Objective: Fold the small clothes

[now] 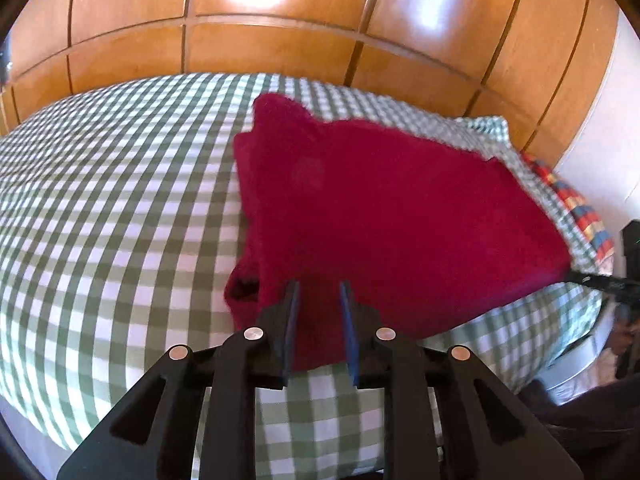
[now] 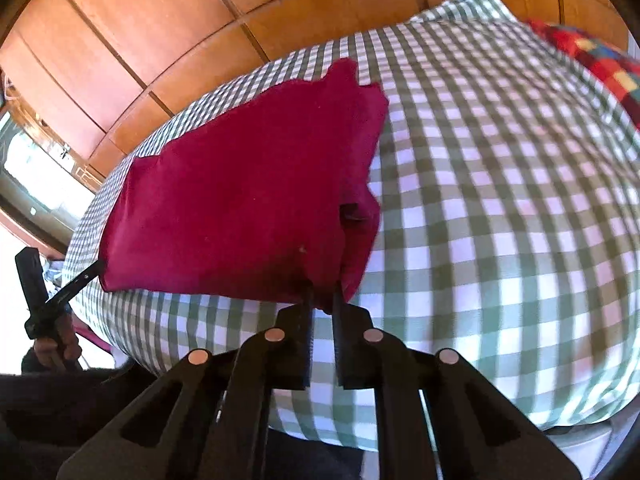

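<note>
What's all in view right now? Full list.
red garment: 1, dark red, spread on the bed, near edge lifted
gingham bedsheet: 1, green and white, covers the bed
checked textile: 1, red, blue and yellow, at the bed's right end
wood panelling: brown, behind the bed
left claw: 1, black with blue pads, jaws slightly apart at the garment's near edge
right claw: 1, black, shut on the garment's other near corner
person's hand: 1, holding the left claw's handle
</note>
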### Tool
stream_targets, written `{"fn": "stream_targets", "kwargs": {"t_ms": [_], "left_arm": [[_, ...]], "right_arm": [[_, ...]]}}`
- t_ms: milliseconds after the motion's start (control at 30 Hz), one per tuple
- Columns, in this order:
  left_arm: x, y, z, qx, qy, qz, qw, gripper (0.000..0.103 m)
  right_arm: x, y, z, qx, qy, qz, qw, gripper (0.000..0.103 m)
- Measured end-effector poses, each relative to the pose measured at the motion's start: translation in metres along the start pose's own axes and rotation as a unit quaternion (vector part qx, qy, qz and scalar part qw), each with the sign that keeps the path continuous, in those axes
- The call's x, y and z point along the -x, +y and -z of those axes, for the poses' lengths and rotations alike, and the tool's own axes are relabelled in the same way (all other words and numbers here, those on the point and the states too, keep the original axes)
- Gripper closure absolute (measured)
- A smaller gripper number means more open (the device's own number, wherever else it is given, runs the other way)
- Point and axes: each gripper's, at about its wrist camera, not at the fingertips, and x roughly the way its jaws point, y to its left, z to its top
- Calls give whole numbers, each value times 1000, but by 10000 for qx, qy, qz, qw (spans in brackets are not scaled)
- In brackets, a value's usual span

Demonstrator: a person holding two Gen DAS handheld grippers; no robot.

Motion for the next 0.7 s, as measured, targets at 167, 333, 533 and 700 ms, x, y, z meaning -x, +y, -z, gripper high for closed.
{"fn": "stream_targets", "kwargs": {"t_ms": [167,333,533,700], "left_arm": [[-3,-5,7,2,-1,-156,9999,84],[6,-12,8,-94,-53,-417,9991,84],[17,-17,11,-200,-212,-621,9976,84],[18,-16,9,-253,-250,-680,9971,84]], "right_arm": [[-16,-19,14,-333,92,-99,9994,99],[0,-24,11,-359,117,-301,9988,73],[31,-27,-18,-489,-354,-423,9973,31],[12,-20,-56,-553,-520,-310,9966,40]]}}
